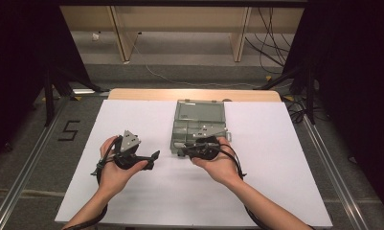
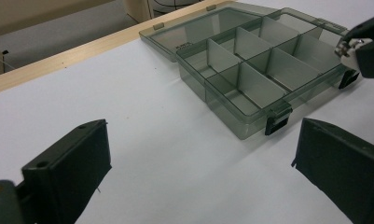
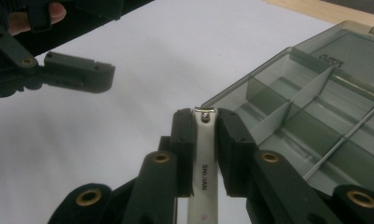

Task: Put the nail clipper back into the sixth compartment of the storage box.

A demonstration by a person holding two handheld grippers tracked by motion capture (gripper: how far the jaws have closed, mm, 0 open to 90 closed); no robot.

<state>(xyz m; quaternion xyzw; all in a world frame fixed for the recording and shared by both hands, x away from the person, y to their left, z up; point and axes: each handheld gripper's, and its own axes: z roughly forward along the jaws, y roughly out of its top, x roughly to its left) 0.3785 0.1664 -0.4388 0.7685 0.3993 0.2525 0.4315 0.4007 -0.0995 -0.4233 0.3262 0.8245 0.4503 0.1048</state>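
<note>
Smoky translucent plastic organizer box [image 2: 250,70]; shiny metal nail clipper [image 3: 204,154]; matt white tabletop [image 1: 146,191]; pale wooden edge [image 1: 189,94].

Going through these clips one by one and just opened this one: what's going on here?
A person at a white-covered table holds a two-jaw gripper in each hand. The right gripper is clamped on a white and silver nail clipper, at the near edge of an open, translucent grey plastic organizer box with empty divided compartments. The left gripper rests beside the box, jaws open, holding nothing.
</note>
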